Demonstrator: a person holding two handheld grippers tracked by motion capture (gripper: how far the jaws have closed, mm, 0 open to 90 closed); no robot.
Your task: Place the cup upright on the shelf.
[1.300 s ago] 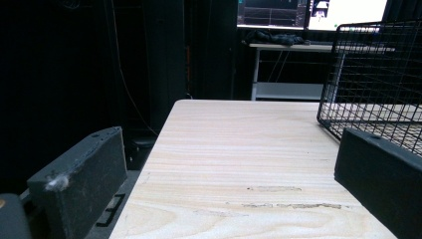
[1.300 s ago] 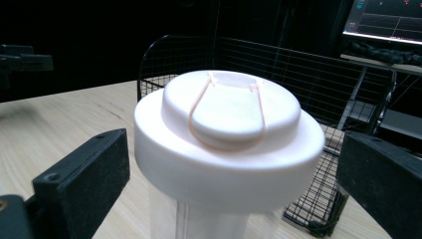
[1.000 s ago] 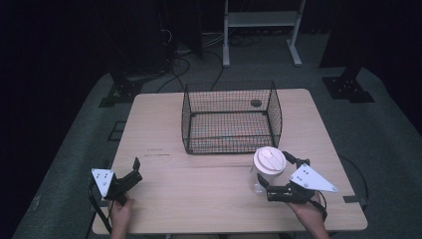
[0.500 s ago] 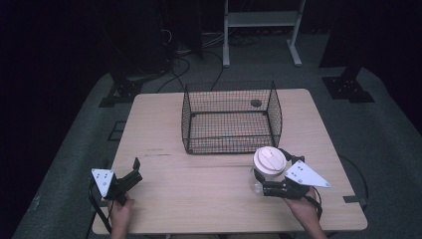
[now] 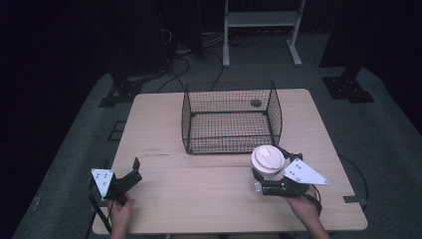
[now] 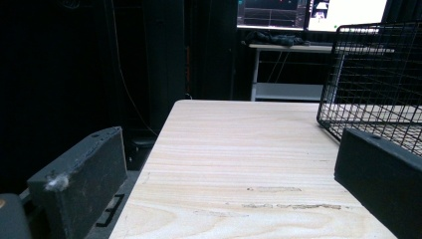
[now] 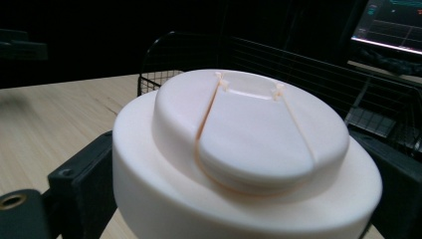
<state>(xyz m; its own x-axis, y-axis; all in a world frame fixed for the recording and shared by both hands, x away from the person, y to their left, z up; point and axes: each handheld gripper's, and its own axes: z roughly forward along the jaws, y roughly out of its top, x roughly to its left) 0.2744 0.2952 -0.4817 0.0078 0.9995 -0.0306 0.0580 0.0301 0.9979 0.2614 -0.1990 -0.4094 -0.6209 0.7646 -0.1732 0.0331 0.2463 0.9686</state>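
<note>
Right tongs (image 5: 263, 180) grip a lidded paper cup (image 5: 267, 160) from the side, one black jaw on each flank of it, as the right gripper view shows with the jaws pressed against the body just under the cup's white lid (image 7: 249, 144). The cup stands upright on the table (image 5: 199, 199), at its right front part, just in front of the near right corner of the black wire basket (image 5: 231, 119) and apart from it. The lid is a domed sip lid with a flat oval panel on top, its edge outlined by a thin tan line. The person's right hand (image 5: 306, 204) holds the tool from the near edge, with the grey three-cornered plate (image 5: 302, 173) on top of it.

Left tongs (image 5: 130, 175) rest near the front left corner of the table, well apart from the cup, held by the person's left hand (image 5: 119, 211). Their jaws stand wide apart with nothing between them; the left gripper view shows bare wood grain between the two black pads, and the basket's mesh wall at the right.

The basket sits at the middle back of the table, open at the top; a small dark round object (image 5: 256, 103) shows at its far right corner
</note>
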